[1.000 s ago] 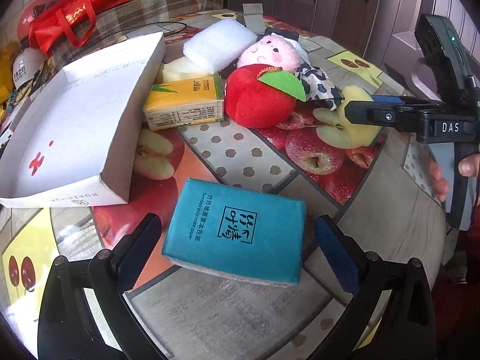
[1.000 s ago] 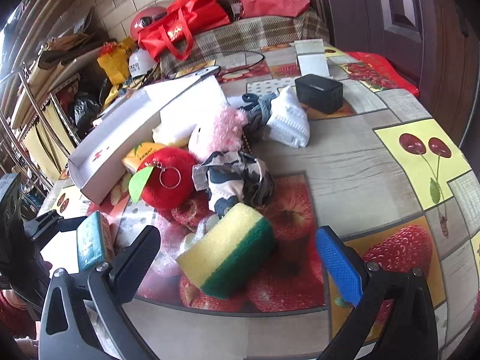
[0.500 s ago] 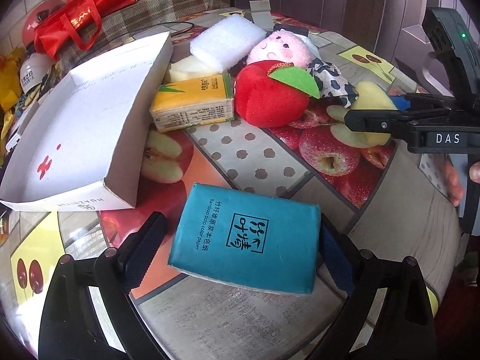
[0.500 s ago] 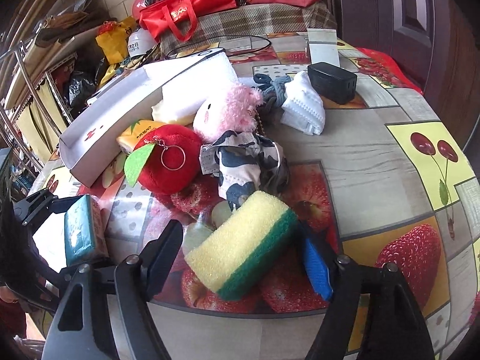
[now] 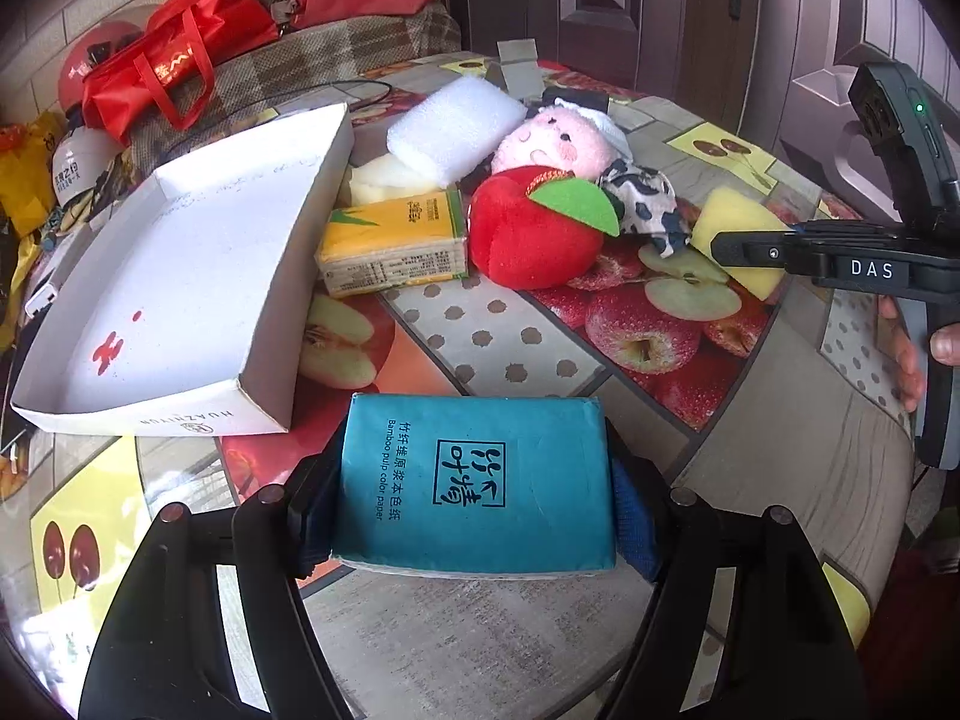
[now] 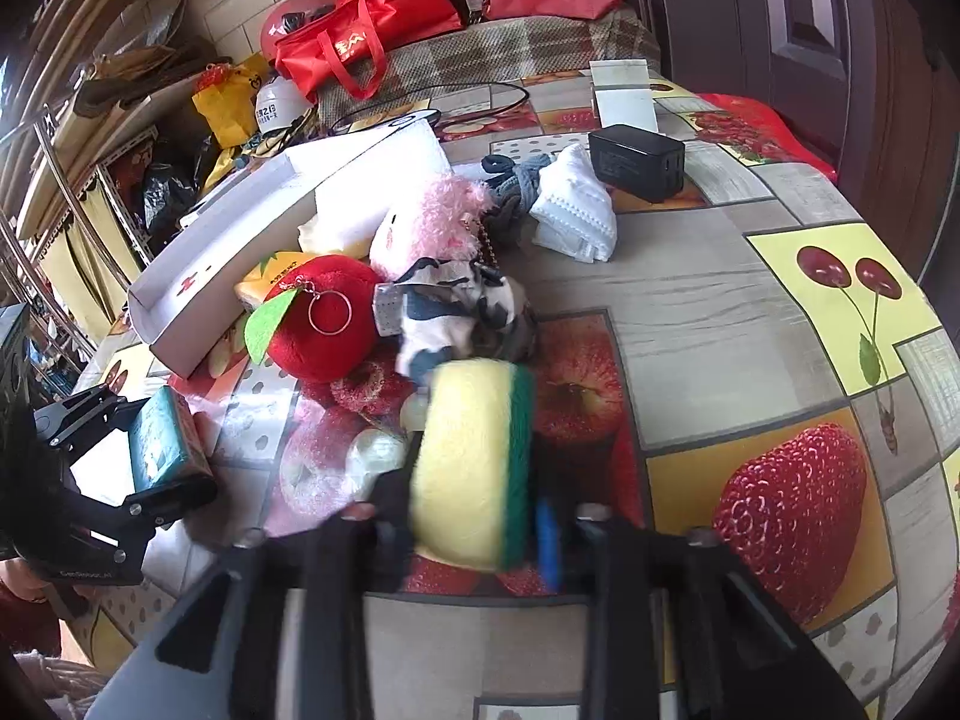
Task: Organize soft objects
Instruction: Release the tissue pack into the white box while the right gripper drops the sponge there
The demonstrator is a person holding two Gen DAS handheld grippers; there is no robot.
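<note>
A teal tissue pack (image 5: 477, 483) lies flat at 6 o'clock in the left wrist view. At 12 o'clock cluster a yellow tissue pack (image 5: 393, 243), red plush apple (image 5: 534, 234), pink plush (image 5: 555, 144) and white foam block (image 5: 456, 126). The yellow-green sponge (image 6: 474, 462) stands on edge, squeezed.

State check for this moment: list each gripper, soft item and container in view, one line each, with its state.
left gripper: jaws just closed, pads pressing the teal tissue pack
right gripper: jaws just closed, squeezing the yellow-green sponge
white box: open, nothing visible inside
yellow tissue pack: lying beside the box
red apple plush: resting on the table, untouched
pink plush: in the pile, untouched
</note>
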